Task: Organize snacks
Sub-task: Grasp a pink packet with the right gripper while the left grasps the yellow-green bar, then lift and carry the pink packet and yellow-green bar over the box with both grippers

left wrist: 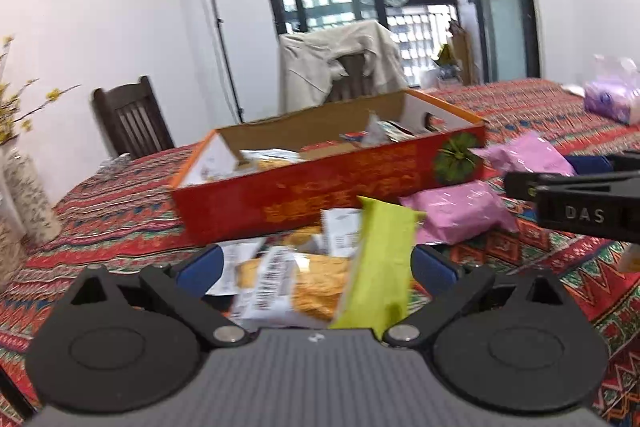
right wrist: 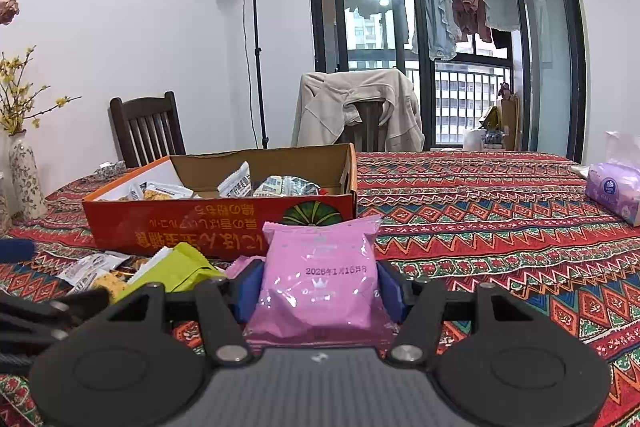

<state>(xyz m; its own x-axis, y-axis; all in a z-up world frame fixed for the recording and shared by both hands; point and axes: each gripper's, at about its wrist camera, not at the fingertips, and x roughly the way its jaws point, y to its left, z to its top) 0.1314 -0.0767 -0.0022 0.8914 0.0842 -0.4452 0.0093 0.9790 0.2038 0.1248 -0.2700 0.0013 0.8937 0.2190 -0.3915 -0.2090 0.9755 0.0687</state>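
Patterned worktop point(right wrist: 500, 211) scene: right claw point(right wrist: 318, 287) grips pink snack pack point(right wrist: 320, 279) just short of red box point(right wrist: 224, 223), left claw point(left wrist: 316, 263) spread wide with green pack point(left wrist: 380, 263) loose against one pad, likely to drop.

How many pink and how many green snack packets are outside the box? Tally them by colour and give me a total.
pink snack packet: 2
green snack packet: 1
Total: 3
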